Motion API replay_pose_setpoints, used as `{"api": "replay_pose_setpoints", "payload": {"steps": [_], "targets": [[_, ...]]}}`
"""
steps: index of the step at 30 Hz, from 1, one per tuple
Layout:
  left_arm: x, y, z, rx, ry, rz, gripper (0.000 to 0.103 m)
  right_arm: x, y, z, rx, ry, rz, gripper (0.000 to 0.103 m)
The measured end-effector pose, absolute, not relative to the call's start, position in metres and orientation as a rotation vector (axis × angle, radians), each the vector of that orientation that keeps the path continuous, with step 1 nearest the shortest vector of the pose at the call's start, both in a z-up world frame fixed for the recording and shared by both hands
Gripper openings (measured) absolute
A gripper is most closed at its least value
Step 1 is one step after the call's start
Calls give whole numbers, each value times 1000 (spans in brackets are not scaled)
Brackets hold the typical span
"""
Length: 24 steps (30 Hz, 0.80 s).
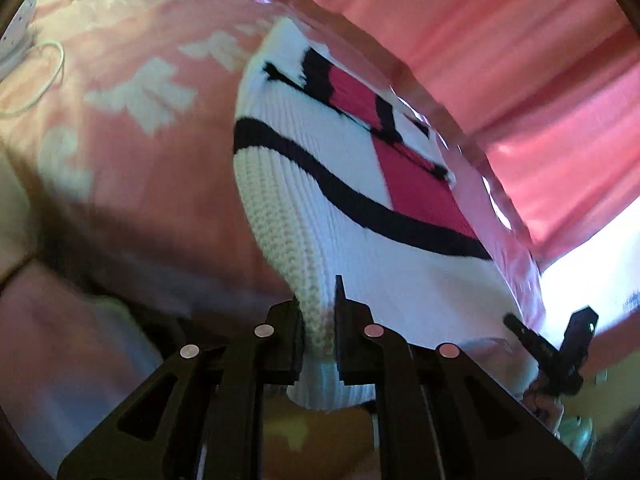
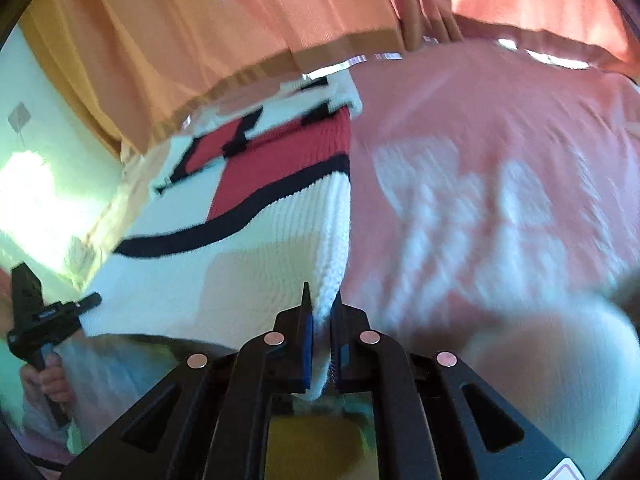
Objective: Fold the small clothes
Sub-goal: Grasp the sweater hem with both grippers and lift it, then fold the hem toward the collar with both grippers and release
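Two grippers, one knit.

Left gripper (image 1: 318,320): bottom centre of the left wrist view, jaws pinching the ribbed white edge of the knit (image 1: 360,216). The same gripper shows at the lower left of the right wrist view, gripped by a hand (image 2: 48,384).

Right gripper (image 2: 320,316): bottom centre of the right wrist view, jaws pinching another white edge of the knit (image 2: 256,240). It shows again at the lower right of the left wrist view.

Knit: white, with a curved black band and red blocks outlined in black; centre of both views, stretched between the two grippers, far end on the bed.

Bed cover (image 1: 140,128): pink with white pattern, under and beside the knit.

Curtain (image 1: 500,40): pink, across the top of both views.

Both views blurred.
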<state>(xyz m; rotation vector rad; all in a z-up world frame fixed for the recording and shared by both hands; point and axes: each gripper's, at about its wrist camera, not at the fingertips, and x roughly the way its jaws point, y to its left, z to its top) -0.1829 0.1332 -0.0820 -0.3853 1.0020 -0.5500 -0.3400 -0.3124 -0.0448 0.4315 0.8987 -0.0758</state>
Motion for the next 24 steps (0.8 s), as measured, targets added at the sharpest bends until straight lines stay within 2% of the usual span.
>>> {"api": "replay_pose_setpoints", "payload": {"steps": [4,7,11,13,18,22,24], "targets": [[-233,132,-62,-361,993,-607,10,-392,-305,-36,422,922,-74,6],[-237,136,-26,-398,923,-639,10,-406,-304,7,411,815,-56,6],[-193,121,25,-342,783,-660,11,-369,-320,58,353,636,1,6],[-146,104,41,-304,732,-636,11,-321,-338,70,358,576,32,6],[-17,58,27,-228,725,-455,12,-179,-385,41,476,634,2,6],[68,36,-21,-211,812,-348,12,-79,-408,-15,539,781,-50,7],[87,31,-41,-195,836,-324,12,-57,-411,-36,564,805,-68,7]]}}
